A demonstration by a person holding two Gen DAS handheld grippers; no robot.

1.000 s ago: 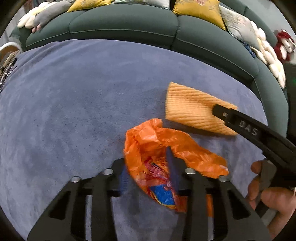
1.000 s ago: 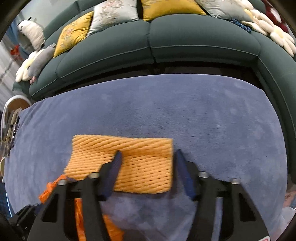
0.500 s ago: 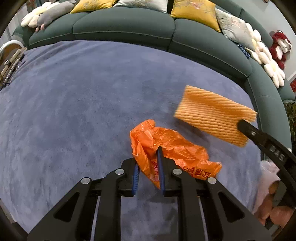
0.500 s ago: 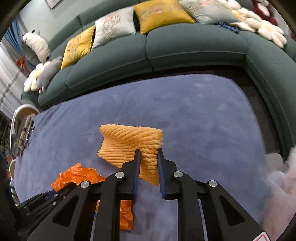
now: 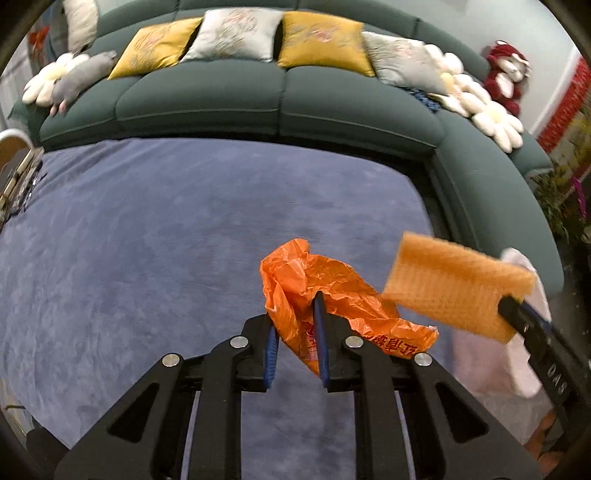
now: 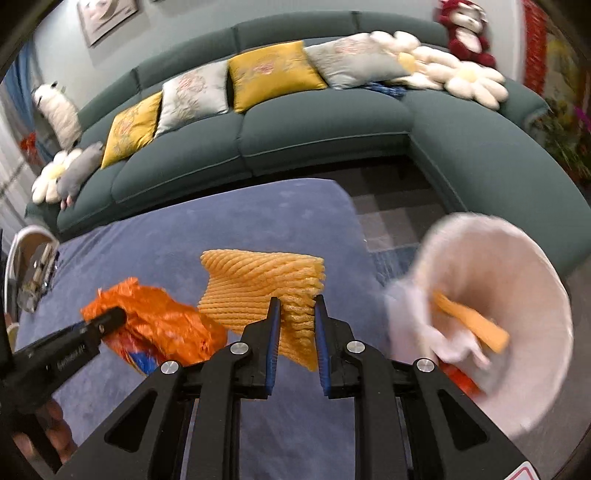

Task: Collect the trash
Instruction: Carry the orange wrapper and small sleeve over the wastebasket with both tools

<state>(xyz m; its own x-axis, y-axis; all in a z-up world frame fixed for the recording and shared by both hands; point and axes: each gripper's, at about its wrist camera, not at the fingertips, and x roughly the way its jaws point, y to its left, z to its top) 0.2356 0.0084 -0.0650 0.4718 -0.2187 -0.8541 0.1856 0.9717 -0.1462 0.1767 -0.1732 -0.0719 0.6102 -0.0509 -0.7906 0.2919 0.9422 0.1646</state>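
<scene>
Orange plastic bag (image 5: 332, 295) pinched in left tool (image 5: 295, 332), lifted clear above blue carpet (image 5: 147, 240). Ribbed orange foam sleeve (image 6: 266, 284) clamped in right tool (image 6: 295, 321), just beside the bag. White-lined bin (image 6: 517, 295) at right, holding scraps.

Bag (image 5: 332, 295) sits between the left gripper's (image 5: 295, 325) fingers, above the rug (image 5: 166, 229). Foam net (image 6: 266, 284) sits between the right gripper's (image 6: 295, 317) fingers, just right of the bag. Bin (image 6: 517, 280) stands right of the net, beyond the rug's edge, with scraps inside. Sofa (image 6: 332, 125) curves behind and right of the rug; cushions (image 5: 232, 33) line its back.
</scene>
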